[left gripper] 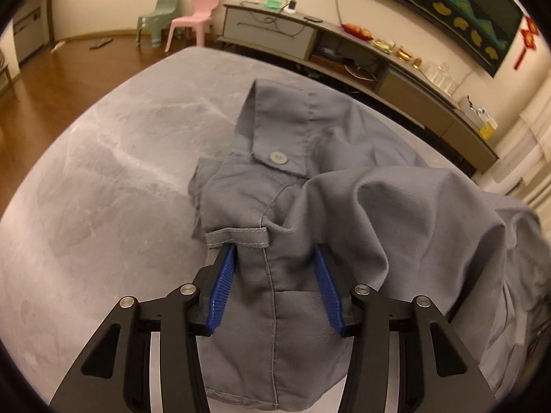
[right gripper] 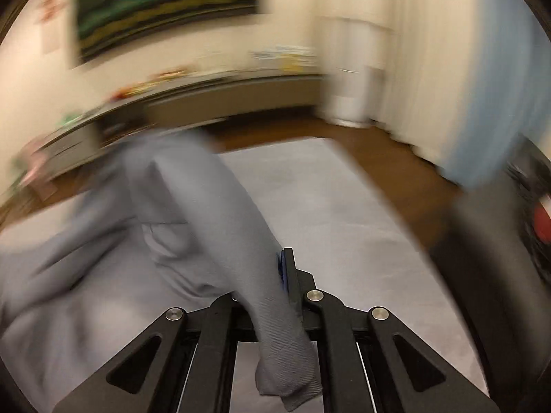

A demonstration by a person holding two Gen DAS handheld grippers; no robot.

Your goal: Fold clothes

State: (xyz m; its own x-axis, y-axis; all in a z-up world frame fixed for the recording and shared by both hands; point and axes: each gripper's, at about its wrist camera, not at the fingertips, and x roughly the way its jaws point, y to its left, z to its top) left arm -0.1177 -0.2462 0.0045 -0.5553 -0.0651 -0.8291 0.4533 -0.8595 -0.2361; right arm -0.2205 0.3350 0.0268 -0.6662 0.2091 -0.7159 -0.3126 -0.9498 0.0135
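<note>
two grippers had hold of one grey cotton work garment (left gripper: 310, 186) lying bunched on the pale grey mat (left gripper: 103, 179). the left gripper (left gripper: 275, 258), part open, pinched a thick seamed fold by a buttoned flap. the right gripper (right gripper: 275, 275), nearly closed, clamped a blurred cuff end.

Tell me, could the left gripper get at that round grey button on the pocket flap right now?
Probably not at once: the left gripper has a bunched fold of the grey work garment between its blue fingers. The round grey button lies uncovered just ahead, so after letting go the way looks free.
</note>
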